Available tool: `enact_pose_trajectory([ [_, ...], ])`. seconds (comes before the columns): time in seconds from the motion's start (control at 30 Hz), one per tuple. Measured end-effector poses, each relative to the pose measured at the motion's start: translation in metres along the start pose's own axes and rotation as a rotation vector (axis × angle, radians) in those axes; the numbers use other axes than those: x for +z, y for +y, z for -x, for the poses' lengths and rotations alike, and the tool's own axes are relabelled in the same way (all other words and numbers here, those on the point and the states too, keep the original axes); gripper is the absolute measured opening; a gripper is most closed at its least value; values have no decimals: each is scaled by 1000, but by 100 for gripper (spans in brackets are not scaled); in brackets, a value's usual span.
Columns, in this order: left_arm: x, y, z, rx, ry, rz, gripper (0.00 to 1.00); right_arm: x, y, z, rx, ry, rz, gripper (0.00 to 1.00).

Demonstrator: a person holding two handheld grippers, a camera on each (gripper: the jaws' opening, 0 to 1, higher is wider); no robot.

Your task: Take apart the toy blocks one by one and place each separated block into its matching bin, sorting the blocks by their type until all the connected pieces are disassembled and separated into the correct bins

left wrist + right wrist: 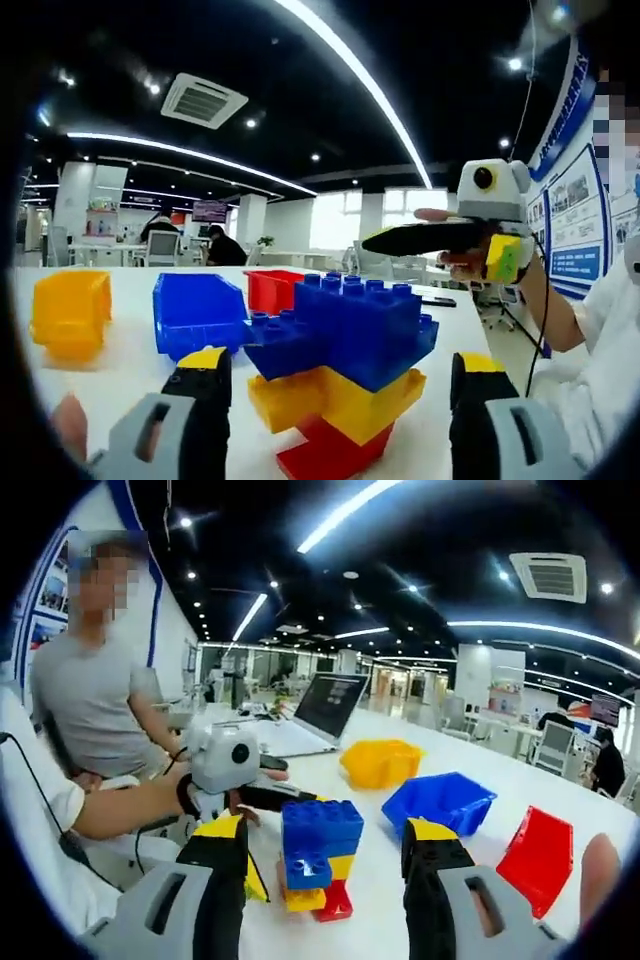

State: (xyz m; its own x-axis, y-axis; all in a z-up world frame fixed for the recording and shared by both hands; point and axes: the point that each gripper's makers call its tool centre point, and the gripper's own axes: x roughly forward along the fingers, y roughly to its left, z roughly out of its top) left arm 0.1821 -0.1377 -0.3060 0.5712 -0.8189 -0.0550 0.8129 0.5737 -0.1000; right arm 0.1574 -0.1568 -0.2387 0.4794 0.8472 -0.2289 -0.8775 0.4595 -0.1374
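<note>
A stack of toy blocks [340,365] stands on the white table [120,385]: blue blocks on top, yellow in the middle, red at the base. My left gripper [342,362] is open, one jaw on each side of the stack, apart from it. In the right gripper view the same stack [318,865] sits between the wide-apart jaws of my right gripper [325,828], which is open. The right gripper [380,240] hovers above and behind the stack. The left gripper [272,798] reaches the stack from the left.
Beyond the stack lie a yellow bin [70,315], a blue bin [200,312] and a red bin [272,288]. An open laptop [325,710] stands further back on the table. A person in a grey shirt [90,700] sits at the table's side.
</note>
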Motion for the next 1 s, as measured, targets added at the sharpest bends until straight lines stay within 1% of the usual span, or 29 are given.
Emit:
enact_pose_trajectory([
  [0.13, -5, -3, -3, 1, 12, -1, 91, -9, 2, -15, 24, 19, 10, 63],
  [0.27, -6, -6, -6, 2, 4, 10, 90, -13, 4, -23, 41, 29, -3, 62],
  [0.33, -9, -9, -8, 5, 15, 2, 88, -15, 5, -27, 42, 34, -10, 61],
  [0.43, -9, -12, -8, 2, 12, 4, 87, -17, 7, -32, 43, 40, -24, 59],
  [0.57, -9, -14, -6, 8, 11, 3, 80, -22, 7, -35, 42, 61, -39, 53],
  [0.6, -9, -15, -6, 7, 9, 6, 79, -23, 7, -36, 38, 67, -45, 52],
  [0.67, -9, -17, -6, 12, 5, 9, 77, -25, 8, -36, 48, 72, -60, 49],
  [0.7, -9, -17, -5, 14, 3, 13, 74, -27, 11, -36, 61, 79, -71, 49],
  [0.73, -9, -18, -4, 14, 1, 17, 73, -26, 10, -36, 54, 77, -72, 49],
  [0.8, -9, -22, -6, 11, -2, 17, 73, -26, 10, -36, 57, 71, -74, 48],
  [0.87, -9, -18, -5, 8, -2, 15, 72, -26, 10, -36, 59, 70, -76, 48],
  [1.0, -10, -24, -5, -3, -2, 10, 71, -25, 9, -34, 68, 71, -94, 48],
])
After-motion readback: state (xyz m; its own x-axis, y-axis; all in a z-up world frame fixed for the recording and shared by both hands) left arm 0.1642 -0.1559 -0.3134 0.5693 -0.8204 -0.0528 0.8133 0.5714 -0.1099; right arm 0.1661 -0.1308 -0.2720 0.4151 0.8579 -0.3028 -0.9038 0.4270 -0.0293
